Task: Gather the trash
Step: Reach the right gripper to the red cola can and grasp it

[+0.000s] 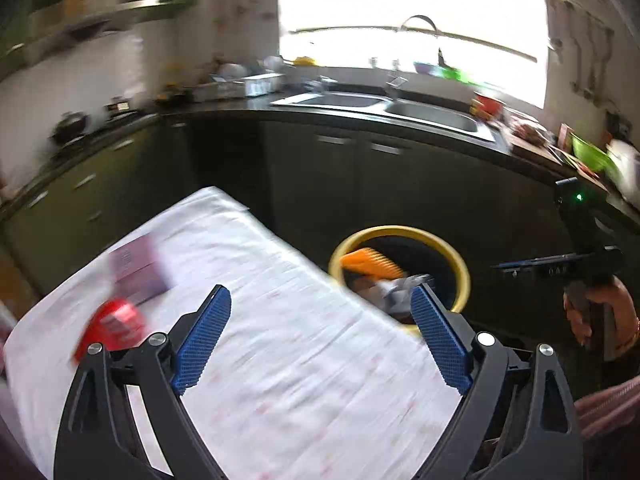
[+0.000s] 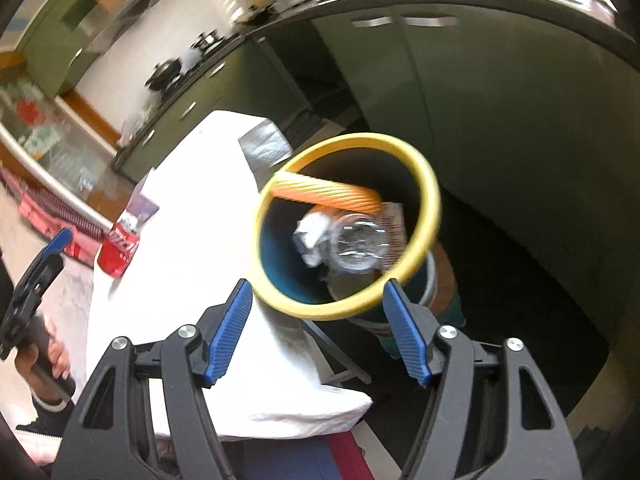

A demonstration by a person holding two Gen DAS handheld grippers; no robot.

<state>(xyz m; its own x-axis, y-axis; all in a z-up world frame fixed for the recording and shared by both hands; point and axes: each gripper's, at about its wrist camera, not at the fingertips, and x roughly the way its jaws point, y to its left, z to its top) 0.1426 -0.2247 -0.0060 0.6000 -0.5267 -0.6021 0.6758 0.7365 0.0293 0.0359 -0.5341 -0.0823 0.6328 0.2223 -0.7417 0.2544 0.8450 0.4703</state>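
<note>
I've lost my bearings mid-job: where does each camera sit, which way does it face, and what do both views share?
Left wrist: on the left gripper, open and empty, facing over the white table toward the sink; the other hand shows.
Right wrist: on the right gripper, open, looking down into the yellow-rimmed bin; a hand shows.
Shared: table, bin, red can.

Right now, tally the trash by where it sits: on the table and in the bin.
On the white table: 2, red can and purple packet
In the yellow-rimmed bin: 3, orange wrapper, crumpled paper, clear bottle
Total: 5
</note>
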